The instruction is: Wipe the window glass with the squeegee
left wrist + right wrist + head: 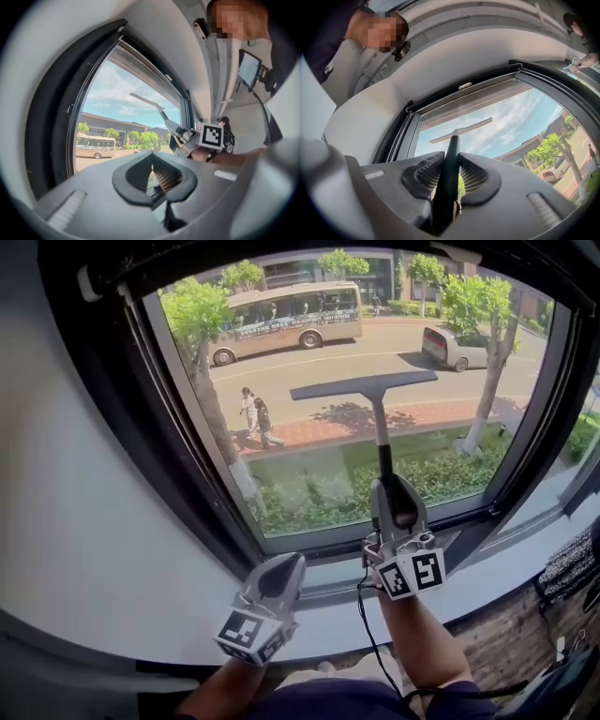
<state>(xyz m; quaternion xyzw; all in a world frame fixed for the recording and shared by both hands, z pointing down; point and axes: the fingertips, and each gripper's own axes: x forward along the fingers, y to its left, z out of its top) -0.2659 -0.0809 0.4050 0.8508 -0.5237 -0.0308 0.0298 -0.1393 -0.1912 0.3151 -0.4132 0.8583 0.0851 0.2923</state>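
Note:
The squeegee's grey blade (364, 385) lies flat and level against the window glass (309, 465), about mid-height. Its black handle (383, 448) runs straight down into my right gripper (392, 487), which is shut on it. In the right gripper view the handle (450, 166) is clamped between the ribbed pads, with the blade (461, 130) above it. My left gripper (284, 565) hangs low at the sill, left of the right one, shut and holding nothing. From the left gripper (154, 180) view, the squeegee (146, 100) and the right gripper (187, 138) show off to the right.
A thick black window frame (178, 474) surrounds the glass, with a white wall (84, 521) to the left. A pale sill (328, 620) runs below. A black cable (367, 634) hangs from my right gripper. A brick ledge (506, 634) is at the lower right.

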